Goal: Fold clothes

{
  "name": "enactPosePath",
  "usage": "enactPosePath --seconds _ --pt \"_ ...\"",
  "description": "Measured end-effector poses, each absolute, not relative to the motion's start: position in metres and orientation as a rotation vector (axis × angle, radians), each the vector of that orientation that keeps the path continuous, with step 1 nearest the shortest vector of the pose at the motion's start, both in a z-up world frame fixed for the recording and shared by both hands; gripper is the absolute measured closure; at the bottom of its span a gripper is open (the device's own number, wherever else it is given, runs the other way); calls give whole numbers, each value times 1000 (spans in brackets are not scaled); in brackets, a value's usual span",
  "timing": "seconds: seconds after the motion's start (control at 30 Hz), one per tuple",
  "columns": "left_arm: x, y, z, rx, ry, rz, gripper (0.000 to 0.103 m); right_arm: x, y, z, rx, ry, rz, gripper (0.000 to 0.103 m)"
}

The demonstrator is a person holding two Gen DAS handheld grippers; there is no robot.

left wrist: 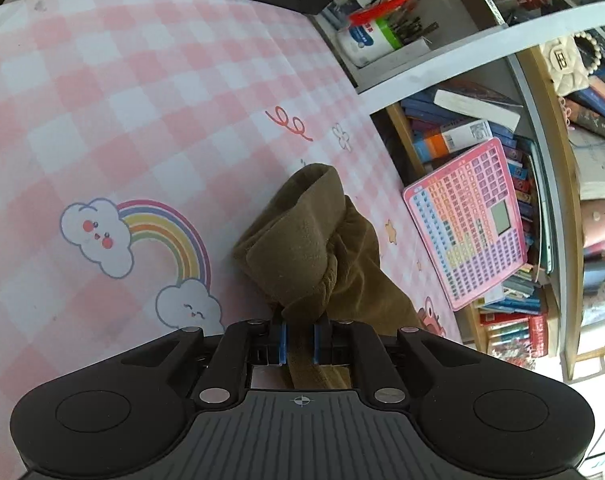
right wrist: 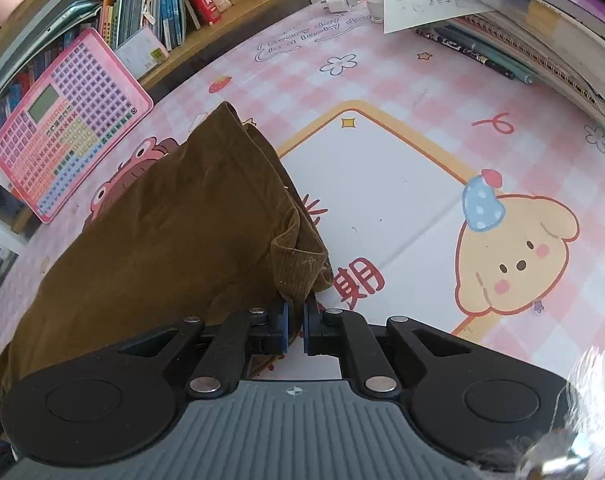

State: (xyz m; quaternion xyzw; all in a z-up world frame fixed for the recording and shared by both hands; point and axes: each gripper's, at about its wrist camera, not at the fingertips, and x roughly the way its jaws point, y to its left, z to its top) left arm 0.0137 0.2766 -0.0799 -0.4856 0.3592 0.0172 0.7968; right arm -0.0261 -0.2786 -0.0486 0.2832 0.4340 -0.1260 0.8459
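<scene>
Pinching the brown garment, our left gripper and right gripper were both clamped on its fabric. We read the character "期" at three o'clock of the right jaws. Bare pink checked mat lay open toward ten o'clock.

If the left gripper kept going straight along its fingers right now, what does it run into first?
Most likely the brown garment itself: the left gripper is shut on it, and the bunched cloth lies directly ahead. Beyond that is the pink checked table mat; depth is hard to judge.

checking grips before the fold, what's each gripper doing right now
left gripper: shut on the brown garment.
right gripper: shut on a corner of the brown garment.
</scene>
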Motion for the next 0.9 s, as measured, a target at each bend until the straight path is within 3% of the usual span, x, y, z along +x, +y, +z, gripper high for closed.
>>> enactPosePath --seconds 0.1,0.2,0.27,0.77,0.9 --pt "17 278 -80 -1033 778 32 87 -29 -277 -47 584 909 -258 95" --pt "13 279 -77 -1007 786 23 81 -36 -273 -44 575 894 -269 87" --pt "10 281 -74 -989 786 24 72 -43 -270 -42 568 882 -274 70" --pt "-22 286 -65 -944 788 -45 66 -93 -203 -32 420 880 -175 57" --pt "-13 286 -68 -937 786 -44 59 -98 -177 -33 366 900 -124 54"
